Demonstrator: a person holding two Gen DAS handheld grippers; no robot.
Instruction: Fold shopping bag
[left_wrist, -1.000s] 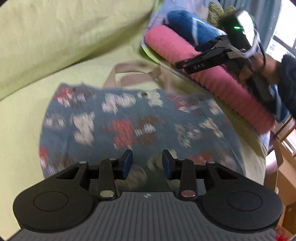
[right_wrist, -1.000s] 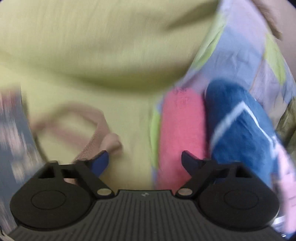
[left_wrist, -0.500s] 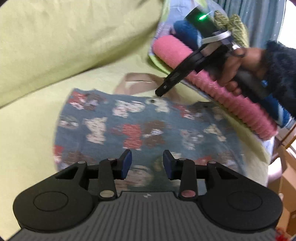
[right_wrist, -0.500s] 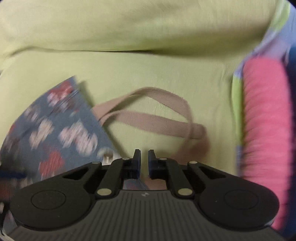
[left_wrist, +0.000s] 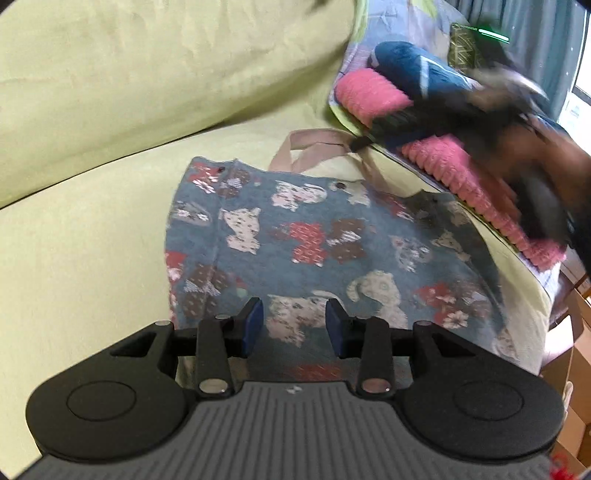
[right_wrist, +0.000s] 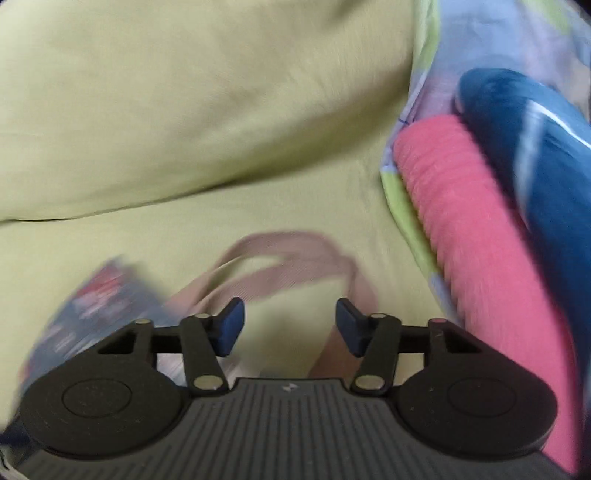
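1. The right gripper (right_wrist: 290, 330) has just been opening again. Half a second back its pads were pinched nearly together right at the bag's top edge; now they stand apart with nothing between them, just the sofa (right_wrist: 184, 129) cover showing through the gap.
2. In the left view it's pulled back from that edge toward the pink roll (left_wrist: 461, 166) and is a dark blur there.
3. The handles (right_wrist: 288, 254) sit a bit differently, loops now ahead of the right fingers.
4. The bag (left_wrist: 314, 240) looks sharper and flatter than a second ago.
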